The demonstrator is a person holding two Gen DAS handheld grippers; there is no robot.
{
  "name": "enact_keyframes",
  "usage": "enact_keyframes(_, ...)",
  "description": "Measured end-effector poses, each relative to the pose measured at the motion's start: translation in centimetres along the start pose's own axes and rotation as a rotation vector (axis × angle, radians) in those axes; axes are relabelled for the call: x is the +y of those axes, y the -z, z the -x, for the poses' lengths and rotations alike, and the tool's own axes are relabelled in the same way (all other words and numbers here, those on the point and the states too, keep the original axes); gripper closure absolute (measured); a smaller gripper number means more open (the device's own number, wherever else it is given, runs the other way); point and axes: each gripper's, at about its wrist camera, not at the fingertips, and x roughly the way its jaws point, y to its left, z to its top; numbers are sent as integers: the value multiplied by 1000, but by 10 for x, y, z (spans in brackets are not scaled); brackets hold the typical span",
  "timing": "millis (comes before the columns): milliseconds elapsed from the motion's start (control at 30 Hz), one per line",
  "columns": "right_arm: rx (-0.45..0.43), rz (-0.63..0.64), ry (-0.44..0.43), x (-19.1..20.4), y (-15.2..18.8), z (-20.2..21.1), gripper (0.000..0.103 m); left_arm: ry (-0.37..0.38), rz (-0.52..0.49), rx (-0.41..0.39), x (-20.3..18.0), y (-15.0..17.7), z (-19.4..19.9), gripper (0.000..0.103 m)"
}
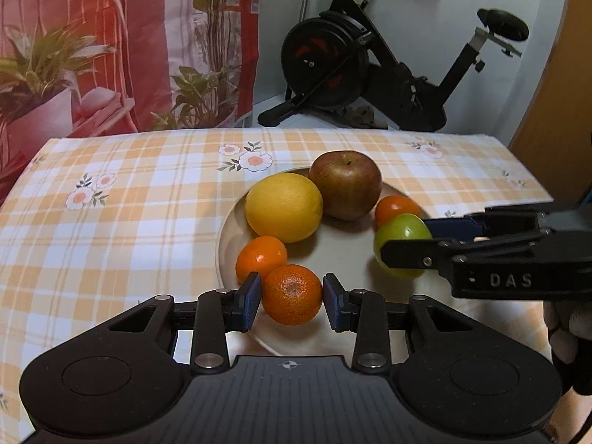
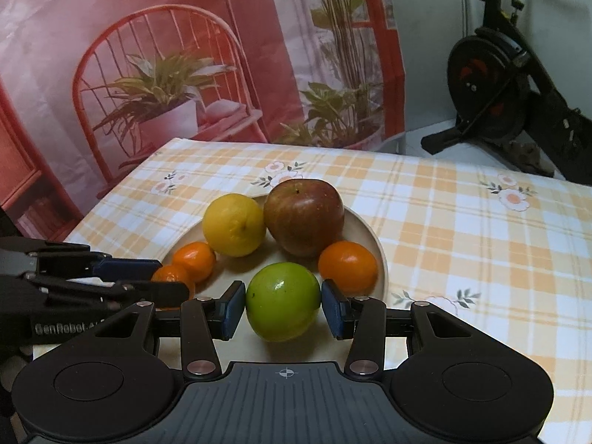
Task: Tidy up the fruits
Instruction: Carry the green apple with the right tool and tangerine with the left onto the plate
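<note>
Over plate (image 1: pixel 229 244) | left gripper (image 1: pixel 292 298) clamps mandarin (image 1: pixel 292 294) at 6 o'clock rim | right gripper (image 2: pixel 283 305) grips green fruit (image 2: pixel 283 301) at 4 o'clock | both seemingly held for placing | lemon (image 1: pixel 283 212), apple (image 1: pixel 346 188) rest at 12

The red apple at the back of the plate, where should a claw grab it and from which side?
Grip the red apple across its widest middle, coming from above: it sits stem-up, the lemon crowds its left, and an orange sits near its front right, so a low approach looks blocked.
</note>
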Motion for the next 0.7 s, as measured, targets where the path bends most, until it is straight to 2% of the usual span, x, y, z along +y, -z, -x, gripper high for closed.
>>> enact_keyframes(233, 12, 44, 16, 4, -5, -20, 61, -11, -68, -3, -8, 2, -4, 64)
enact_keyframes(700, -3, 57, 30, 10, -11, -30, 61, -49, -38, 8, -3, 5, -4, 62)
